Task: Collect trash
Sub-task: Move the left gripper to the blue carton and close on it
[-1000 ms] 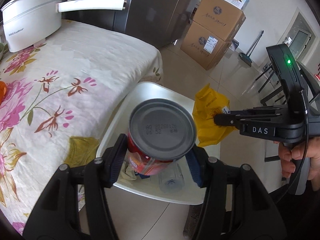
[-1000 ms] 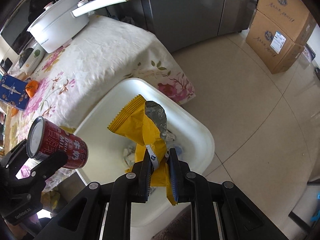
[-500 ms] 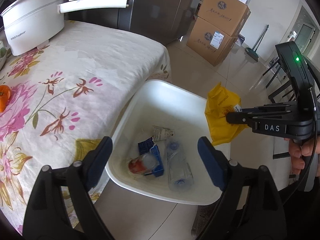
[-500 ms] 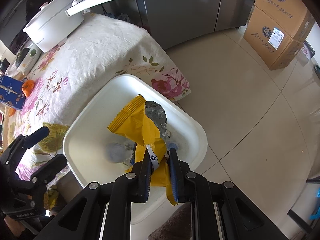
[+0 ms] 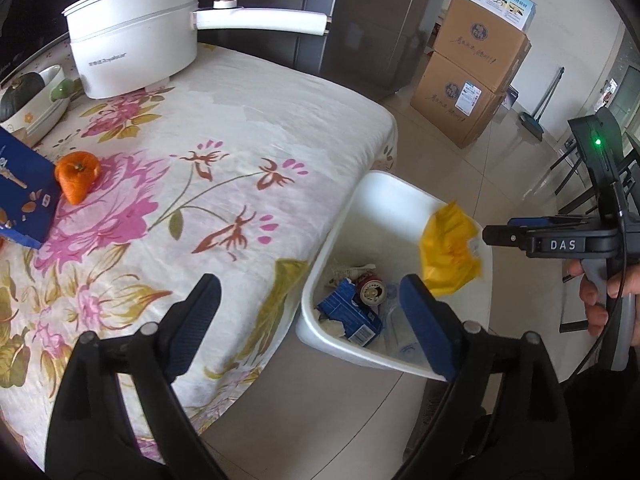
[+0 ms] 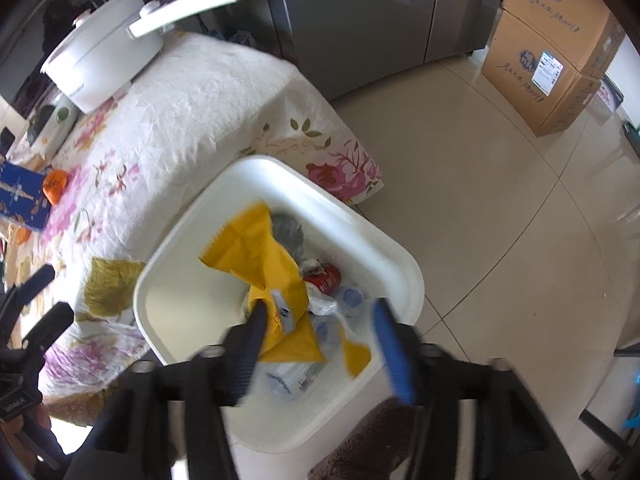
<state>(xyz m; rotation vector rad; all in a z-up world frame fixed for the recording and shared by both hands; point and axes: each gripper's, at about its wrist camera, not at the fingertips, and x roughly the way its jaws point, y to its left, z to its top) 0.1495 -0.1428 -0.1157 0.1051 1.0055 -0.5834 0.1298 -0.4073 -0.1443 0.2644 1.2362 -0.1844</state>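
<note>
A white trash bin (image 5: 360,200) (image 6: 400,256) stands on the floor by the table's edge. Inside lie a red can (image 5: 370,289) (image 6: 325,276), a blue carton (image 5: 352,312) and a clear plastic bottle (image 6: 296,376). A yellow snack wrapper (image 5: 450,248) (image 6: 264,268) hangs loose over the bin, just off my right gripper (image 6: 316,324), whose jaws stand open. The right gripper also shows in the left wrist view (image 5: 496,236). My left gripper (image 5: 308,312) is open and empty, above the table's edge beside the bin.
The floral tablecloth (image 5: 200,168) carries a white electric pot (image 5: 132,44), an orange (image 5: 78,174), a blue box (image 5: 20,196) and a bowl (image 5: 36,96). Cardboard boxes (image 5: 472,80) and a steel fridge (image 6: 360,20) stand on the tiled floor behind.
My left gripper opened and dropped the red can into the bin, then drew back over the table. My right gripper has just opened, and the yellow wrapper is slipping free.
</note>
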